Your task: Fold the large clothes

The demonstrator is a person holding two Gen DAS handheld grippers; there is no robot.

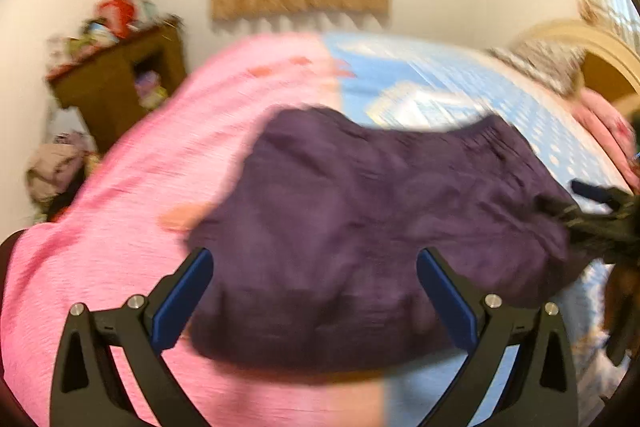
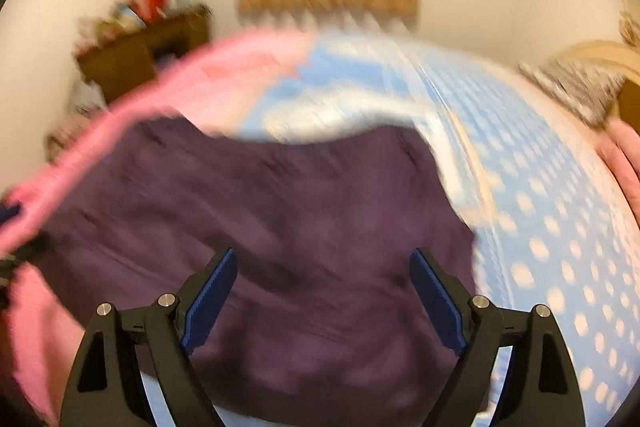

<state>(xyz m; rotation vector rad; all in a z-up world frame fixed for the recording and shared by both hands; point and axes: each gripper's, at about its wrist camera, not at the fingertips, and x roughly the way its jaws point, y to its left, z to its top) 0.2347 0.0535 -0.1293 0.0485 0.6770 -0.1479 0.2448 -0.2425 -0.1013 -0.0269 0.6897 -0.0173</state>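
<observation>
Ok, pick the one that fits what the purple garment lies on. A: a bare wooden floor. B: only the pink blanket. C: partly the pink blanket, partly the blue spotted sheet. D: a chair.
C: the purple garment spreads over the pink blanket and the blue spotted sheet.

Bed top: the purple garment (image 1: 372, 227) lies rumpled across the middle, on the pink blanket (image 1: 132, 227) and the blue dotted sheet (image 2: 560, 227).
Open room: bare sheet to the right, bare blanket to the left.
Left edge: a cluttered wooden shelf (image 1: 116, 83) by the wall.
Far right: headboard (image 1: 600, 59), probably pillows; blurred.
</observation>
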